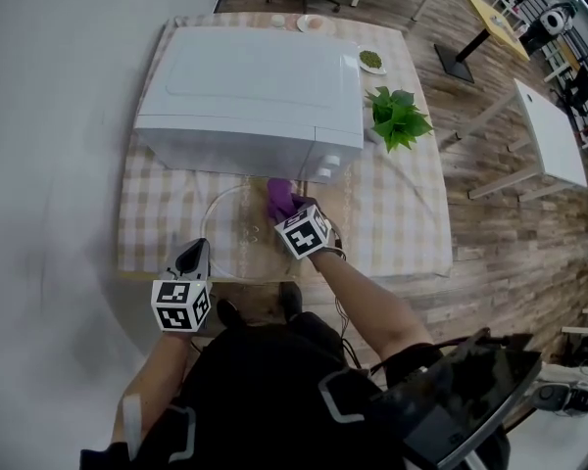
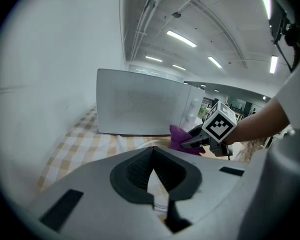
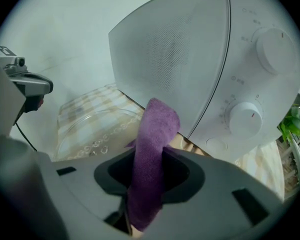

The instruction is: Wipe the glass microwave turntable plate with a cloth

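Here the right gripper (image 1: 287,215) clamps a purple cloth (image 1: 278,198) at frame centre, over the upper-right part of the glass plate (image 1: 225,225) (just below the white microwave (image 1: 255,86)). The left gripper (image 1: 193,254), jaws drawn together, sits at the plate's lower-left rim.

We see the glass turntable plate (image 1: 233,243) lying flat on the table (image 1: 402,213), just in front of the microwave (image 1: 255,86). It is round and clear, with a low rim. The purple cloth (image 3: 152,149), soft and folded, is clamped in the right gripper (image 1: 290,213) over the plate's far right part.
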Motion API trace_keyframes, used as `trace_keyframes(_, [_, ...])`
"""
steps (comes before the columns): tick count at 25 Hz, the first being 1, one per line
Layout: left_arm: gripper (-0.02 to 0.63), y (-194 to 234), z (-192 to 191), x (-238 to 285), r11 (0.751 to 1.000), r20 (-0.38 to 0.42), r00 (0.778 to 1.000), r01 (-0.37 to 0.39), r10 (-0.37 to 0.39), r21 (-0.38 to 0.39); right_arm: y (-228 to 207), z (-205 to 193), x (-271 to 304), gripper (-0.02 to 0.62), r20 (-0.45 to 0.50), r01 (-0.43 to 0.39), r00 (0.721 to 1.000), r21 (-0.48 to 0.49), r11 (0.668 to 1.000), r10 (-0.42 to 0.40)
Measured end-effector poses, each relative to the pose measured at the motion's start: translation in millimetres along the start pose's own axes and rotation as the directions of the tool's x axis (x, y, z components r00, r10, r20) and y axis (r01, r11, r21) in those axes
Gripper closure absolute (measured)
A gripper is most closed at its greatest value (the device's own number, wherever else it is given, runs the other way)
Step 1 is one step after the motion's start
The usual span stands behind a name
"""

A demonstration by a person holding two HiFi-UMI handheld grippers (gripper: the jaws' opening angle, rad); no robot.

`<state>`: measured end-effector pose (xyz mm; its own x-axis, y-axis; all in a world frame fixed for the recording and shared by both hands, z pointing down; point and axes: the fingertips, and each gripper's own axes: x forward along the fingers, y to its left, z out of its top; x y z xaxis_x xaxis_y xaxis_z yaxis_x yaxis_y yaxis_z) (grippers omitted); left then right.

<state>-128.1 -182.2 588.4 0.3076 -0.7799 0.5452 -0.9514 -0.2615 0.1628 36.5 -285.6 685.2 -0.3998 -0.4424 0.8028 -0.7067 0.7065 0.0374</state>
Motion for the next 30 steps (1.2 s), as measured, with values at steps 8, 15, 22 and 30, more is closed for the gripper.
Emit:
trace_keyframes(8, [0.598,-10.2,-3.1,-1.1,0.999,0.000,0.999,0.036,-0.036,0.017,21.4,-21.4,-12.7,0.456,-0.020,-0.017,1.000,0.018,1.000,0.017])
trace_keyframes(15, [0.598,-17.2,-7.5,-2.7,0.998,0.003,0.998,0.065,-0.065,0.027,44.3,-41.2,-27.2,0.456,-0.033,-0.032,0.999,0.035,0.999,0.033])
trace_keyframes(22, [0.598,-20.2,-9.2,-5.4,0.995,0.006,0.996,0.086,-0.086,0.043,60.7,-60.1,-42.1,0.456,-0.037,-0.035,0.999,0.081,0.996,0.038])
trace_keyframes(30, [0.598,-24.3,-12.1,-7.0,0.992,0.006,0.993,0.117,-0.118,0.052,88.1,-79.3,-58.1,0.456,-0.032,-0.059,0.998,0.086,0.995,0.061])
